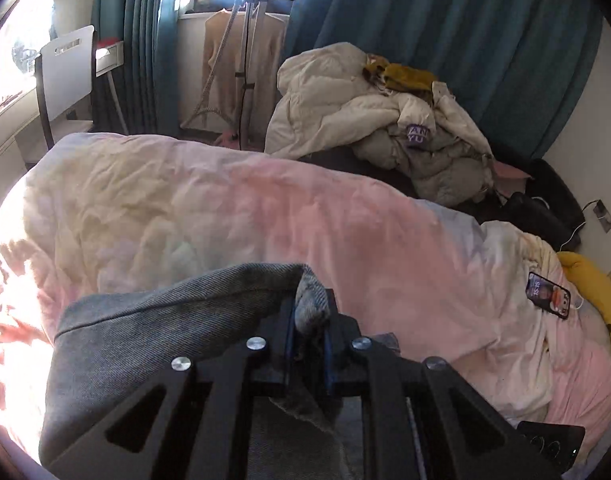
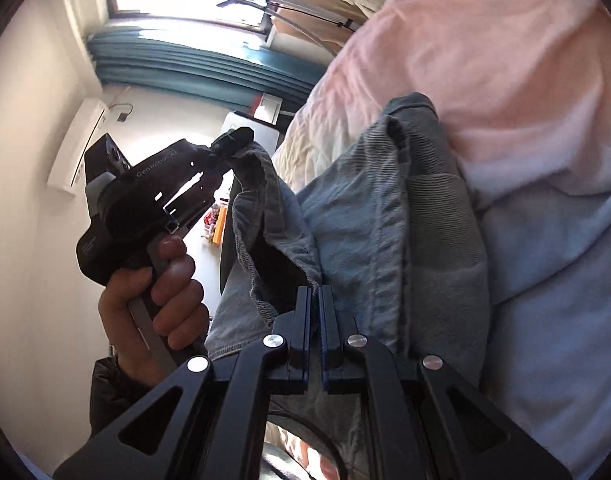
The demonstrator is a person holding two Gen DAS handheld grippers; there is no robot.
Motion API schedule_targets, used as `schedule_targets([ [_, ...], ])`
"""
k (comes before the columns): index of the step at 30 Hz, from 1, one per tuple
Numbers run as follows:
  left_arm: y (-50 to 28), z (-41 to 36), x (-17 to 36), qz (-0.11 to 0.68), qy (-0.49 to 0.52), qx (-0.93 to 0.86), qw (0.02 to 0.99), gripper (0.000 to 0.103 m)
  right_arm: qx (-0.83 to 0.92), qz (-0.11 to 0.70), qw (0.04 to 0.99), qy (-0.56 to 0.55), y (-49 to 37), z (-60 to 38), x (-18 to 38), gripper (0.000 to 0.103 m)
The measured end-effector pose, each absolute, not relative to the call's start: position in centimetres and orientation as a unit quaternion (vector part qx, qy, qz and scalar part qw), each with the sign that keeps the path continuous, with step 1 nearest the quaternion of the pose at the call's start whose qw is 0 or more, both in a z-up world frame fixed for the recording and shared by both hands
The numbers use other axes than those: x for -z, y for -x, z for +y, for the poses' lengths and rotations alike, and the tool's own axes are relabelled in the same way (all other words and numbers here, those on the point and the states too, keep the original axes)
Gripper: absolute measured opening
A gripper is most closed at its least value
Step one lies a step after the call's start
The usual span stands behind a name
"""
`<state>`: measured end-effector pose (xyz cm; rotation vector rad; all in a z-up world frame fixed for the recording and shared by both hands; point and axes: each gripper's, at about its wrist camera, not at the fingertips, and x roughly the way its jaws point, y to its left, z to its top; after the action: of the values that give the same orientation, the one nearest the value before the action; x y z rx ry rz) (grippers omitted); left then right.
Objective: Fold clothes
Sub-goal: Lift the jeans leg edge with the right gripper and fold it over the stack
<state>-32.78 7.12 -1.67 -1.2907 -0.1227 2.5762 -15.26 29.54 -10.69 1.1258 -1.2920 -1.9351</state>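
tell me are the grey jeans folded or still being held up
Held up, not folded flat: the grey jeans hang bunched between the left gripper and right gripper above the bed.

At the lower left of the left wrist view, the grey jeans (image 1: pixel 153 336) run out past the frame edge, and the left tongs (image 1: pixel 309 320) cover the fold pinched between them. A dark device (image 1: pixel 551 442) at the lower right is cut by the rim. Sun glare washes out the bed cover (image 1: pixel 9 312) at far left. In the right wrist view, lettering on the left tongs' housing (image 2: pixel 153 170) is too small to read, and the hand (image 2: pixel 153 300) hides its handle.
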Motion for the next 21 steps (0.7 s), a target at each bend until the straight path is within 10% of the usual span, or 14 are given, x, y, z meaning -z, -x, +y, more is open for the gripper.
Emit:
schedule_targets([
  [10, 27.8, 6.6, -0.8, -0.018, 0.387, -0.899, 0.203, 0.047, 0.738, -0.445, 0.292, -0.416, 17.3, 30.7, 10.5, 0.006],
  [21, 15.3, 6.3, 0.0, 0.068, 0.346, -0.908, 0.226, 0.048, 0.775, -0.385, 0.309, -0.395, 16.3, 29.9, 6.1, 0.030],
])
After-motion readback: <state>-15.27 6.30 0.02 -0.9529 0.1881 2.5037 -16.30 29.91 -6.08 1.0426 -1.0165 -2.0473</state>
